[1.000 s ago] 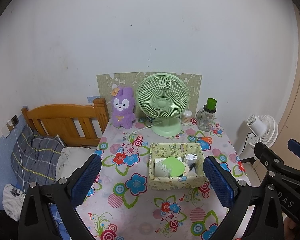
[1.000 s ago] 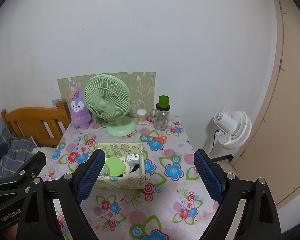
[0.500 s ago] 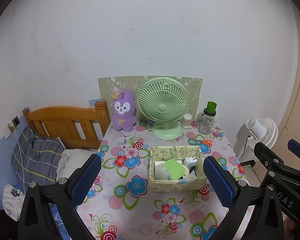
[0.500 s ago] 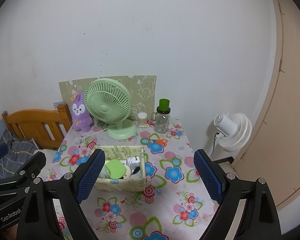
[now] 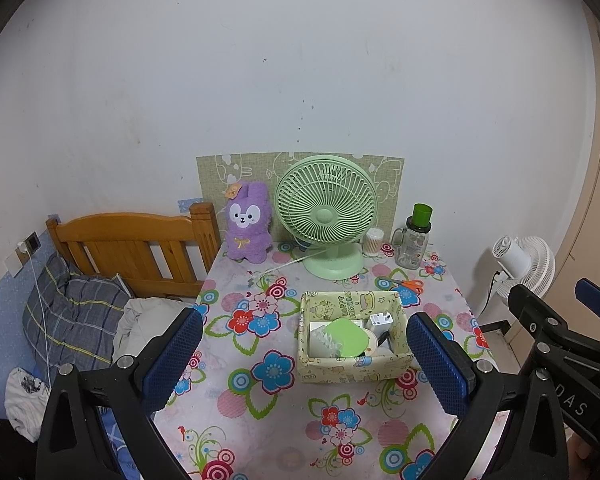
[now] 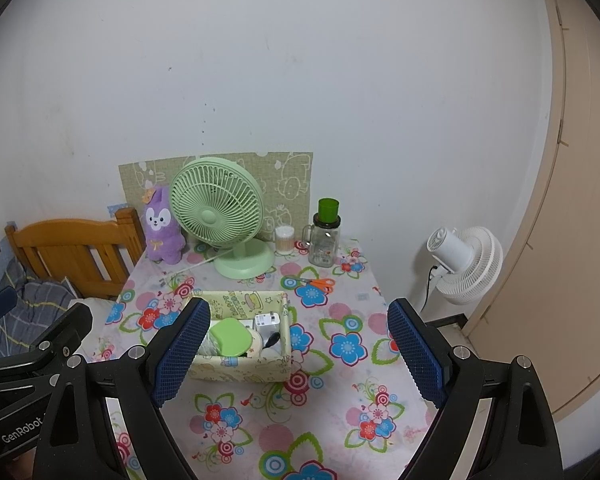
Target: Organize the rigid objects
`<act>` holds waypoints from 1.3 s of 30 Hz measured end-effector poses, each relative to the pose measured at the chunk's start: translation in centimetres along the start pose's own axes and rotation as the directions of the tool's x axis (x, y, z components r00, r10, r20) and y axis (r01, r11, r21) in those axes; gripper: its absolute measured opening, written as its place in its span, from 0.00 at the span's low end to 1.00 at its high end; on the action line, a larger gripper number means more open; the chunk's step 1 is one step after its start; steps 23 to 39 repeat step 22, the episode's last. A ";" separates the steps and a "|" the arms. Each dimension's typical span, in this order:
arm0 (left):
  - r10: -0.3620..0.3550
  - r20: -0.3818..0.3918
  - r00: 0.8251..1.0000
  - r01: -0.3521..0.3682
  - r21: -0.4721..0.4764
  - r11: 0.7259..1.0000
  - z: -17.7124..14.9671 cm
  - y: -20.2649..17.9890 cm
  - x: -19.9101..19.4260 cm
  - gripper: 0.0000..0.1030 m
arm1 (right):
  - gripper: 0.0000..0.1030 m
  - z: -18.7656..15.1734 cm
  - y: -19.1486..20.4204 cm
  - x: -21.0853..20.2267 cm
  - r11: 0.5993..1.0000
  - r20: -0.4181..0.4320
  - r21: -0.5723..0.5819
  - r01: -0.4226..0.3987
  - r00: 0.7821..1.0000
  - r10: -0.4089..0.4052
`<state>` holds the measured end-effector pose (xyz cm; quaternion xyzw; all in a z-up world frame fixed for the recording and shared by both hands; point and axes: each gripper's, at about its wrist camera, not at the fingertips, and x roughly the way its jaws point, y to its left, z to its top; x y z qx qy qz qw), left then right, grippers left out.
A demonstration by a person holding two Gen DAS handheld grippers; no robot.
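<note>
**Both grippers hover spread above the flowered surface**

The left gripper (image 5: 304, 360) and the right gripper (image 6: 298, 354) hang over the near end of the surface (image 5: 260, 412), jaws spread wide with nothing between the pads. The yellow storage box (image 5: 352, 372) stands mid-surface, holding a green lid (image 5: 346, 338), a white charger plug (image 5: 380, 320) and other small items too crowded to tell apart. Orange-handled scissors (image 5: 408, 283) lie just behind the box. Along the wall stand a purple plush rabbit (image 5: 247, 228), a green desk fan (image 5: 326, 212), a cotton swab jar (image 5: 373, 242) and a glass bottle (image 5: 414, 240) with a green cap.
</note>
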<state>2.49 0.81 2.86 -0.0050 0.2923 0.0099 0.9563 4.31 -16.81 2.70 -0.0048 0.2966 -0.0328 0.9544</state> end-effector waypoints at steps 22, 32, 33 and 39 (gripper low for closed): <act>-0.001 0.003 1.000 0.001 -0.001 1.000 0.0 0.1 -0.2 1.00 | 0.90 0.3 -0.1 -0.3 1.000 0.004 0.001 -0.009 1.000 0.009; -0.001 0.003 1.000 0.001 -0.001 1.000 0.0 0.1 -0.2 1.00 | 0.90 0.3 -0.1 -0.3 1.000 0.004 0.001 -0.009 1.000 0.009; -0.001 0.003 1.000 0.001 -0.001 1.000 0.0 0.1 -0.2 1.00 | 0.90 0.3 -0.1 -0.3 1.000 0.004 0.001 -0.009 1.000 0.009; -0.001 0.003 1.000 0.001 -0.001 1.000 0.0 0.1 -0.2 1.00 | 0.90 0.3 -0.1 -0.3 1.000 0.004 0.001 -0.009 1.000 0.009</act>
